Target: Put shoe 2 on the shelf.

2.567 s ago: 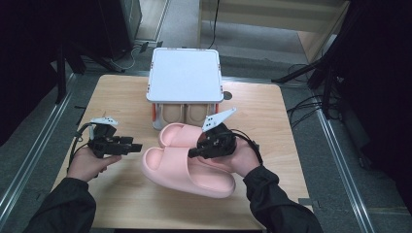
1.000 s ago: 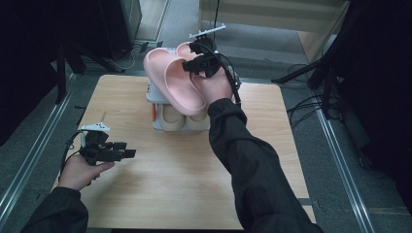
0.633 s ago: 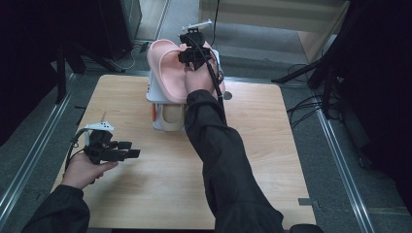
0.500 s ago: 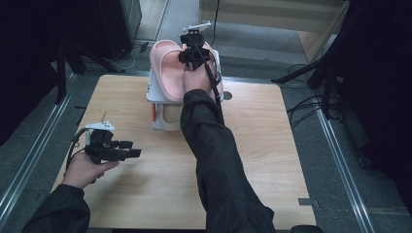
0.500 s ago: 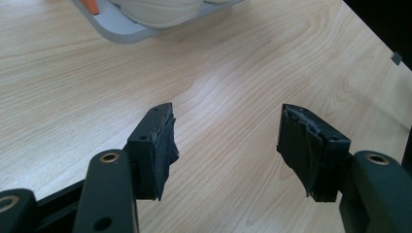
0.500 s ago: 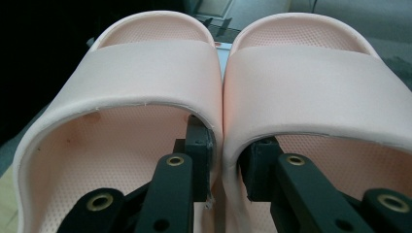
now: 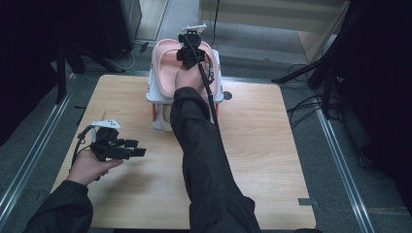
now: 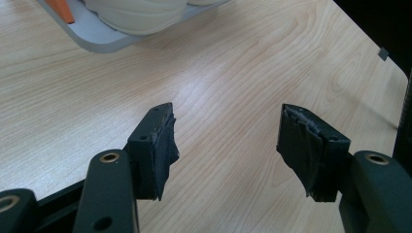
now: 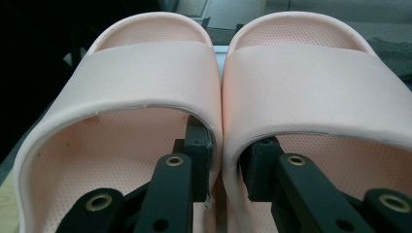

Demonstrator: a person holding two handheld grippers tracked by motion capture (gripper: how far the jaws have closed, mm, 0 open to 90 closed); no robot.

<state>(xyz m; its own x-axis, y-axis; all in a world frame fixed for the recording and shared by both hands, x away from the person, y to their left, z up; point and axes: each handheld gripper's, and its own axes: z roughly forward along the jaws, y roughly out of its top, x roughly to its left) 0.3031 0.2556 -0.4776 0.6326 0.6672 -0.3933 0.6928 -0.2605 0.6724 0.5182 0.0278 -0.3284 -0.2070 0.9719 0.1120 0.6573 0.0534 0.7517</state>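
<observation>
On the pale wooden desk (image 7: 252, 145), at our near left, the left gripper (image 7: 138, 148) hovers with jaws spread, holding nothing. Farther off, the right gripper (image 9: 224, 167) pinches together the inner walls of the two soft pink foam slippers (image 7: 167, 65), which sit atop the white plastic shoe rack (image 7: 151, 92). We judge we're placing them; next, release and withdraw.
</observation>
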